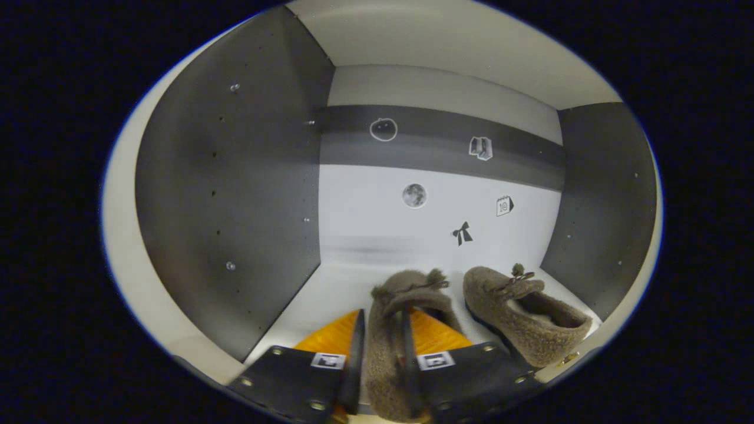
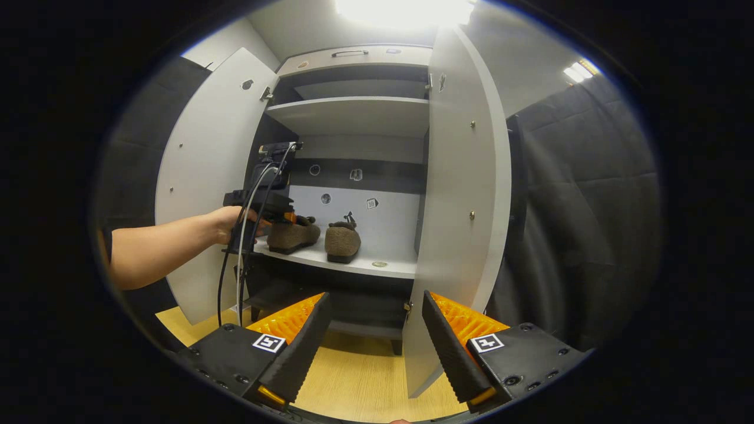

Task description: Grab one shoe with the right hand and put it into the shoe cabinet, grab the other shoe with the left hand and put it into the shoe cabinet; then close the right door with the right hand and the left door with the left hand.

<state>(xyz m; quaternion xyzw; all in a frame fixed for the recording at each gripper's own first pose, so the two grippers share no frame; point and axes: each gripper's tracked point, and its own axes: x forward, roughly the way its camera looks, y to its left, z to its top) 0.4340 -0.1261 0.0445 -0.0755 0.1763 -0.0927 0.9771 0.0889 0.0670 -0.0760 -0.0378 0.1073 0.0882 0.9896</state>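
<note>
Inside the shoe cabinet [image 2: 353,118], the left tool [image 1: 382,353] grips the heel of a fuzzy brown shoe [image 1: 406,306] on the middle shelf [image 2: 353,262], beside the second shoe [image 1: 518,312]. The right tool [image 2: 374,341] hangs unclenched before the open right door [image 2: 465,206], left door [image 2: 203,176] also open.

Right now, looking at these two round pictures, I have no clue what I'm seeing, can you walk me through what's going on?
A person holds a two-finger gripper in each hand, and each gripper carries its own camera. The left gripper view looks inside a shoe cabinet: the left gripper is shut on a fuzzy brown shoe on the shelf, beside the other shoe. The right gripper view is taken farther back: the right gripper is open and holds nothing, both cabinet doors stand open, and a hand holds the left gripper at the shelf.
</note>
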